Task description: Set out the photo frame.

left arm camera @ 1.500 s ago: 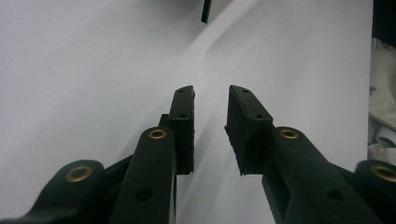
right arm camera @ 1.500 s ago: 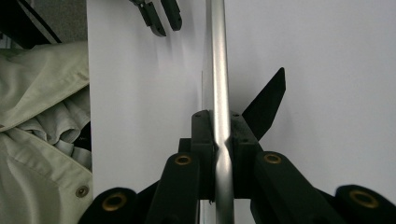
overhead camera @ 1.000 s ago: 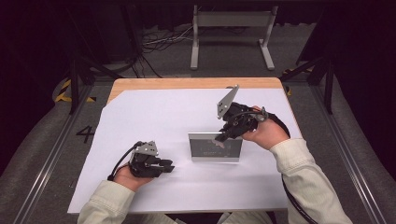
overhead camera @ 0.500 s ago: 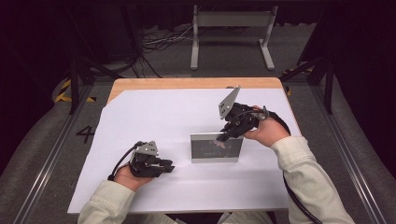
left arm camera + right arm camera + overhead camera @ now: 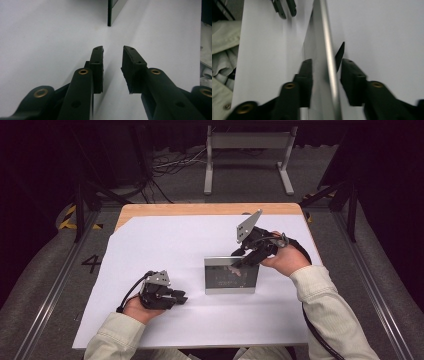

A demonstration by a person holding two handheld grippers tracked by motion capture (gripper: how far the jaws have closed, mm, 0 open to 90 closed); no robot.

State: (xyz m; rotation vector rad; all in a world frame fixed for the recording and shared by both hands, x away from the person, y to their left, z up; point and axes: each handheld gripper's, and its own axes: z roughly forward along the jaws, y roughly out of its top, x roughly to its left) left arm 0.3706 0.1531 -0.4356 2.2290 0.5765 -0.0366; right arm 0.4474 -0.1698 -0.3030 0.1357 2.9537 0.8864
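Observation:
A silver-rimmed picture frame (image 5: 231,276) stands upright on the white sheet, its dark glass facing the person. My right gripper (image 5: 239,262) is at the frame's top right edge. In the right gripper view its jaws (image 5: 325,62) have just been opening and straddle the silver rim (image 5: 325,37) with a gap on each side. A black prop (image 5: 340,52) sticks out behind the frame. My left gripper (image 5: 182,297) rests on the sheet left of the frame, open, with nothing between its fingers (image 5: 113,51). The frame's edge (image 5: 112,10) stands ahead of it.
The white sheet (image 5: 165,245) covers most of a wooden tabletop (image 5: 200,209). A grey metal stand (image 5: 247,155) and cables lie on the floor beyond the table. Pale sleeves come in from the bottom edge.
The right gripper's jaws have parted from the frame's top edge, and the frame stays standing. The left hand has not moved.

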